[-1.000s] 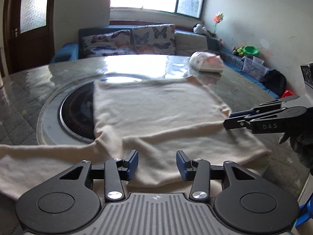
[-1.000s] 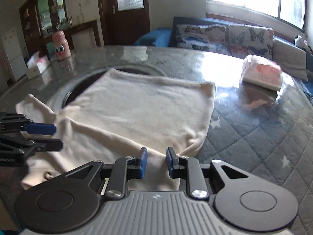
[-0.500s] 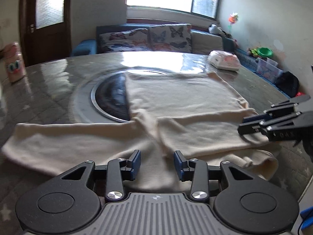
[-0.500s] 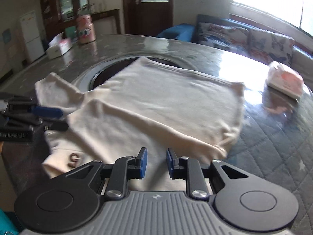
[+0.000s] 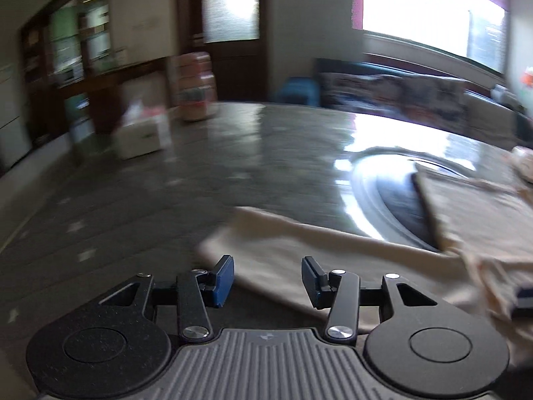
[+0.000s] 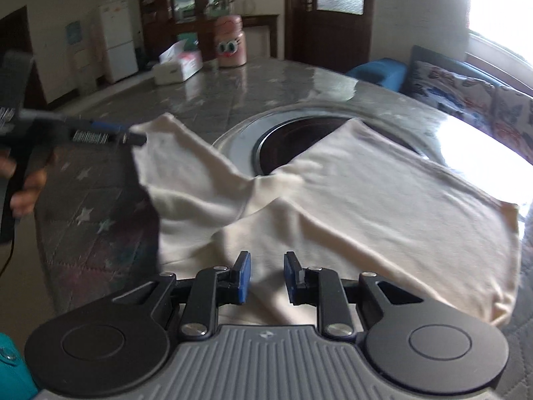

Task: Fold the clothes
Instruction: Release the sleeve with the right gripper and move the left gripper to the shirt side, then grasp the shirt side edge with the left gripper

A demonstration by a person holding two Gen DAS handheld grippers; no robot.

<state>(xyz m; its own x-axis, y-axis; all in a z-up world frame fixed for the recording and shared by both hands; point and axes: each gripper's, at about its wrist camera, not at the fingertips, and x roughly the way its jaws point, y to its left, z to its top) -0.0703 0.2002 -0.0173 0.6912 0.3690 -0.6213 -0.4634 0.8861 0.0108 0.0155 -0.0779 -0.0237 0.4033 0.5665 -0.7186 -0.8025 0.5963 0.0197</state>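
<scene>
Blue pads tip the left gripper, and its jaws are opening, well apart, with the end of a cream sleeve lying just ahead of and under them; nothing is pinched between the pads in its own blurred view. From the right-hand camera that same gripper shows side on at the sleeve's end, which hangs lifted off the table there, though whether cloth is caught in it I cannot tell from that angle. A hand grips its handle. The right gripper hovers over the near edge of the cream garment with a narrow gap between its fingers; fabric lies below that gap and is not squeezed. Beyond the right gripper the garment spreads flat across the grey quilted table, partly covering a round dark inset with a metal ring. Farther off stand a tissue box and a pink jar with cartoon eyes.
</scene>
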